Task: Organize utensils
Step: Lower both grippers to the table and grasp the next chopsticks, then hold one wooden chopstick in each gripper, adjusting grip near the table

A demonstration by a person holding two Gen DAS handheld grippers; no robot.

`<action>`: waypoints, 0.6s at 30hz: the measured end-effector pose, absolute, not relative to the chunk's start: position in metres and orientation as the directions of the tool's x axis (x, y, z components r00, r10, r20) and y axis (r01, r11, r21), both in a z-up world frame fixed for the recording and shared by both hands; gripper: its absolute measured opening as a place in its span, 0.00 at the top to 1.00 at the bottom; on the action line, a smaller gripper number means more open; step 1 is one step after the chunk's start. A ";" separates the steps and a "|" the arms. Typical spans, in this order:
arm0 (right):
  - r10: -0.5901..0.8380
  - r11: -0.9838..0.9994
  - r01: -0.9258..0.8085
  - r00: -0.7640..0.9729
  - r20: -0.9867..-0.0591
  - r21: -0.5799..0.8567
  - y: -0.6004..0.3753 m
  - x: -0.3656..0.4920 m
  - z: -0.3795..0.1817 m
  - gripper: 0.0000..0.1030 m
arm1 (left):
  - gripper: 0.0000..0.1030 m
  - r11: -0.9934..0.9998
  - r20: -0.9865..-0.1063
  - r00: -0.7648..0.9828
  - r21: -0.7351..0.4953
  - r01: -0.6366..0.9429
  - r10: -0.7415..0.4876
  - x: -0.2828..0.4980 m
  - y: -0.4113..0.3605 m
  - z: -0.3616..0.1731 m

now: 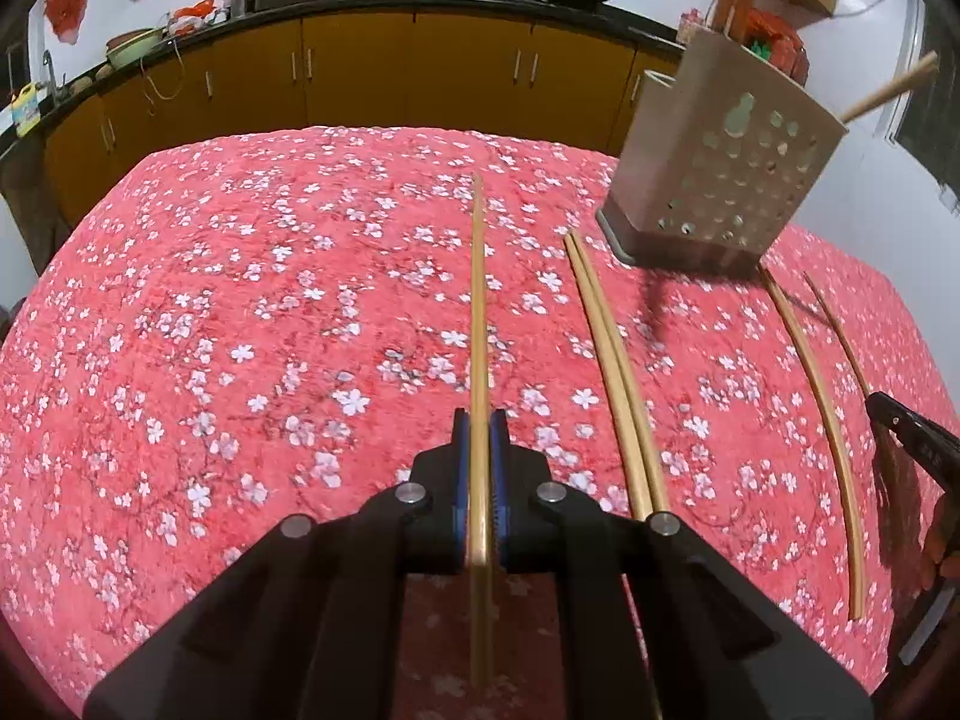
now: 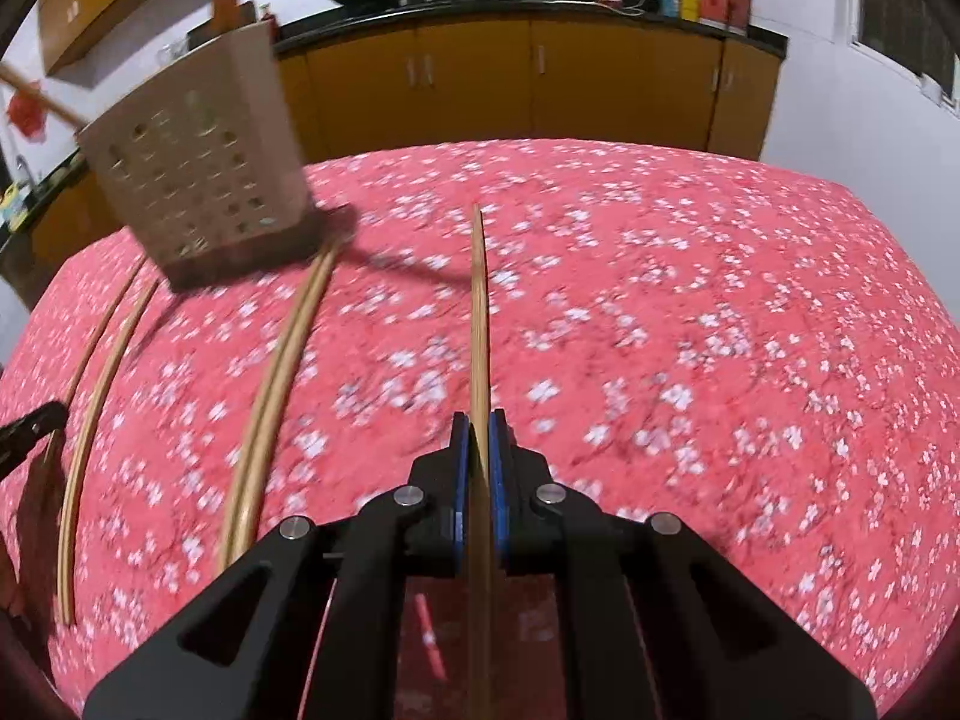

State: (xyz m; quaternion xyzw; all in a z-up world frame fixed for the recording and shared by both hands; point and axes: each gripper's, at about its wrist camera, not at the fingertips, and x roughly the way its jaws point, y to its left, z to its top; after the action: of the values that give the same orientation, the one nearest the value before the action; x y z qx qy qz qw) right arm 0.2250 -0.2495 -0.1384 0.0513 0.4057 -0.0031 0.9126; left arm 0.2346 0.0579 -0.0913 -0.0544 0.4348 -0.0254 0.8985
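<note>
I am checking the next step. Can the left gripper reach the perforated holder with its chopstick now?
Probably yes. The left gripper is shut on a chopstick, and only open tablecloth lies before the holder.

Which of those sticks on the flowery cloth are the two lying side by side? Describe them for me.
Find the perforated metal holder on the red blossom tablecloth. From its base, the pair of chopsticks runs toward the camera. Only these two lie touching; the others lie singly.
</note>
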 end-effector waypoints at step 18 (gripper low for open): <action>0.045 0.993 0.052 0.676 -0.736 0.109 -0.251 0.227 -0.141 0.92 | 0.91 0.984 -0.766 0.630 -0.178 -0.018 -0.128 0.224 0.068 -0.089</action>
State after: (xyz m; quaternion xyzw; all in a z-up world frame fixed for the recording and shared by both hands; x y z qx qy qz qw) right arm 0.2265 -0.2510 -0.1410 0.0607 0.4026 -0.0019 0.9133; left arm 0.2244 0.0676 -0.0894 -0.0846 0.4292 -0.0306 0.8987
